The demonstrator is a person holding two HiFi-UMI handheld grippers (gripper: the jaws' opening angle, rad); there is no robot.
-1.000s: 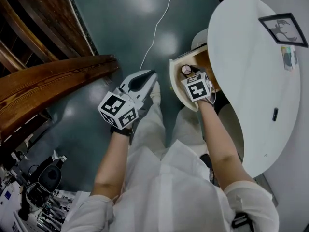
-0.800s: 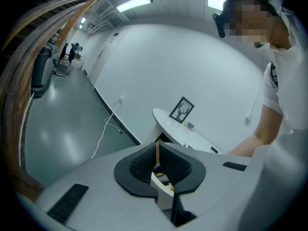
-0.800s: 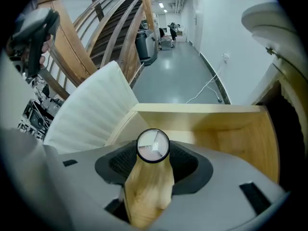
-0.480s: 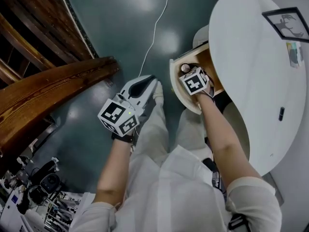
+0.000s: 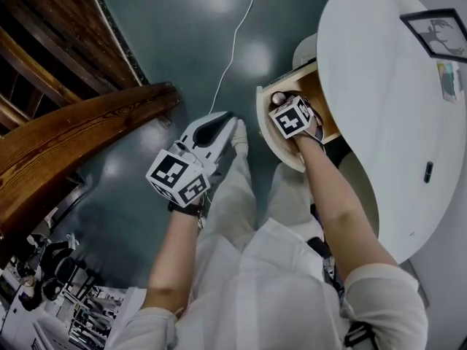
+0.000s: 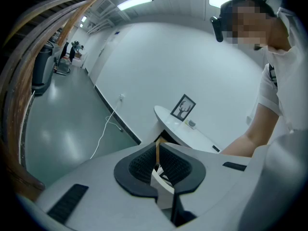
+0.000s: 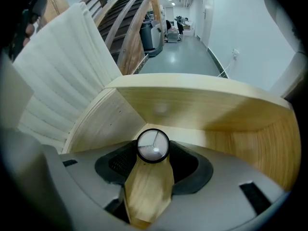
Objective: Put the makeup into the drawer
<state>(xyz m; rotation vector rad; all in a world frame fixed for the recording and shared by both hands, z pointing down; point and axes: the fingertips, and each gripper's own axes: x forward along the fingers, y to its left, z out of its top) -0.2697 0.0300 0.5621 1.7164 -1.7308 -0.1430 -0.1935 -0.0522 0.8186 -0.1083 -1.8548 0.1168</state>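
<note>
A small round makeup pot (image 7: pixel 153 146) with a black rim and pale lid sits pinched between the jaws of my right gripper (image 7: pixel 153 149). It is held inside the open wooden drawer (image 7: pixel 202 112), just above the drawer floor. In the head view the pot (image 5: pixel 279 98) shows beyond the right gripper (image 5: pixel 283 106), over the drawer (image 5: pixel 264 126) that juts from under the white table. My left gripper (image 5: pixel 225 121) hangs over the floor to the left of the drawer, jaws together and holding nothing; its pads (image 6: pixel 144 165) meet in the left gripper view.
The white oval table (image 5: pixel 379 122) carries a framed deer picture (image 5: pixel 438 35), a small card and a small black item (image 5: pixel 427 171). A white cable (image 5: pixel 237 42) runs across the dark green floor. Curved wooden railing (image 5: pixel 80 130) stands at the left.
My right gripper has shifted slightly farther over the drawer with the pot still in it. The left gripper has stayed almost where it was.
</note>
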